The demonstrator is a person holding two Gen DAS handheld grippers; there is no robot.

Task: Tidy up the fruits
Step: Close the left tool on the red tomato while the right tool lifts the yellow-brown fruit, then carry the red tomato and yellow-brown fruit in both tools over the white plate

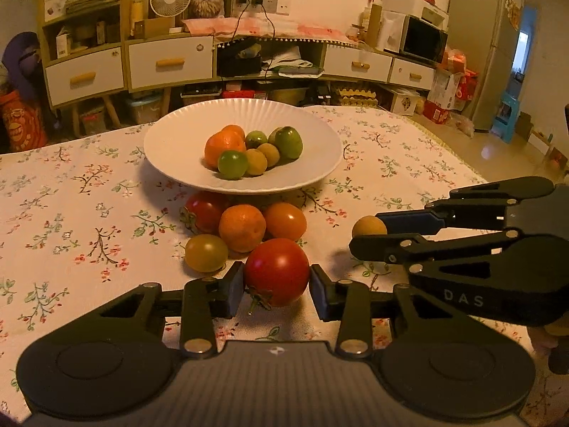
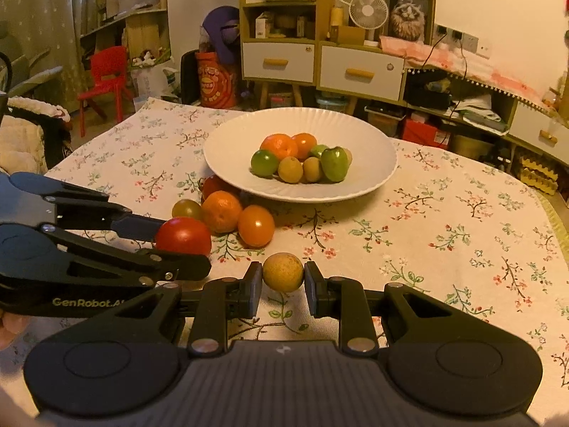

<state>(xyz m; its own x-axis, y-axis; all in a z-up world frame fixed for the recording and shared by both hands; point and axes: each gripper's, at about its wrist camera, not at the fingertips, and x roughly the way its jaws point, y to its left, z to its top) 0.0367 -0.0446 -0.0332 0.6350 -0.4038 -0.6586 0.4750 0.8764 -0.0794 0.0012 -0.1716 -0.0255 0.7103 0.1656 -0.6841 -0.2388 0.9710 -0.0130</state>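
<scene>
Between the left gripper (image 1: 276,283) fingers sits a red tomato (image 1: 276,271), pinched at its sides for lifting. Right gripper (image 2: 283,281) fingers clamp narrowly on a small tan fruit (image 2: 283,272); both are likely bound for the white plate (image 1: 167,149) beyond them, where other fruit lies

Left gripper (image 1: 276,286) clamped on red tomato (image 1: 276,270), right gripper (image 2: 283,286) clamped on small yellow fruit (image 2: 283,272)

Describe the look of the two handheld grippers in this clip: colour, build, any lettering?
Both the left gripper and right gripper are matte black, with linked finger arms, silver pivot pins, dark blue pads and ribbed grey bodies. The right's side reads "DAS", the left's "GenRobot.AI". No cables or sleeves visible.
</scene>
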